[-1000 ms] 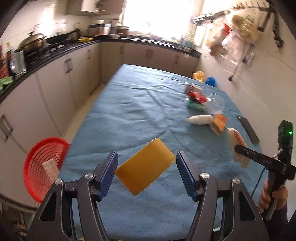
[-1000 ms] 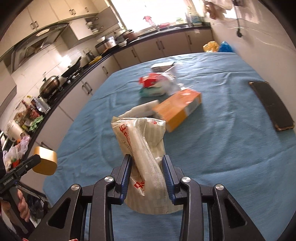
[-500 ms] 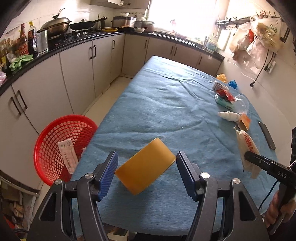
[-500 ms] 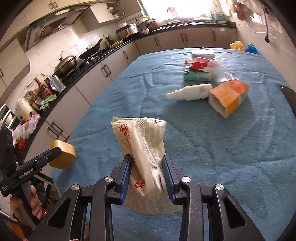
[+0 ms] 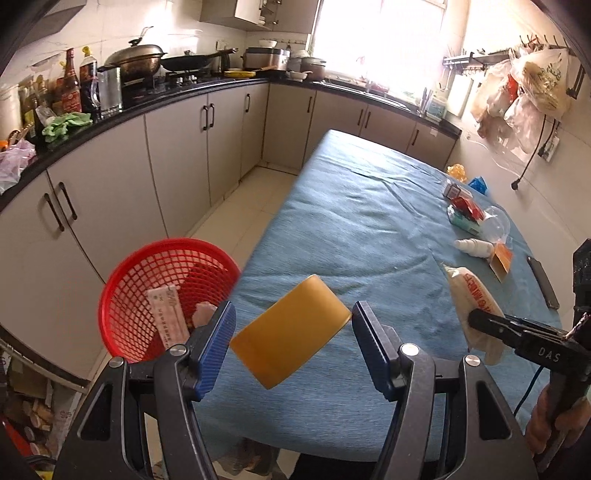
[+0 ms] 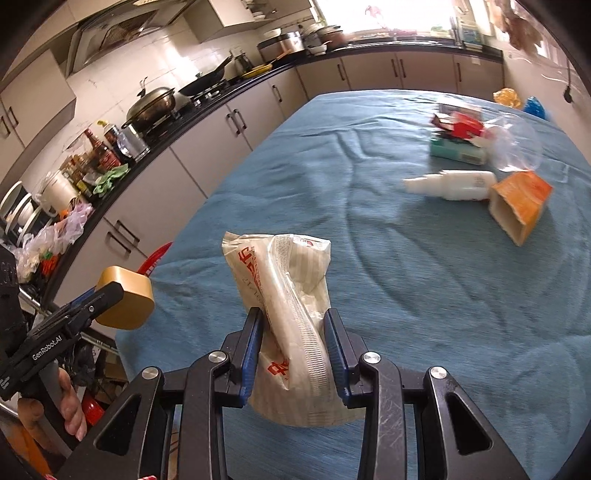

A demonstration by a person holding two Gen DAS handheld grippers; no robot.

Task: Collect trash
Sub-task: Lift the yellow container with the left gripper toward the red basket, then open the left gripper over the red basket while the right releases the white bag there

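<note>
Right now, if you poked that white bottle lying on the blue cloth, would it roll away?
Probably a little. The white plastic bottle lies on its round side, so it may roll. The orange cardboard carton beside it could block it. It looks light, perhaps empty.

Setting, as I see it from my feeds: a home kitchen. Upper left of the left wrist view: black countertop (image 5: 155, 101) over grey cabinets (image 5: 177, 158), lidded wok (image 5: 135, 61) on a stove, sauce bottles (image 5: 72, 88). Centre: table under a blue cloth (image 5: 369, 229). Top: bright window (image 5: 384, 33). Upper right: plastic bags (image 5: 524, 92) hung on wall hooks. Lower left: red basket (image 5: 147, 291) on the tiled floor.
</note>
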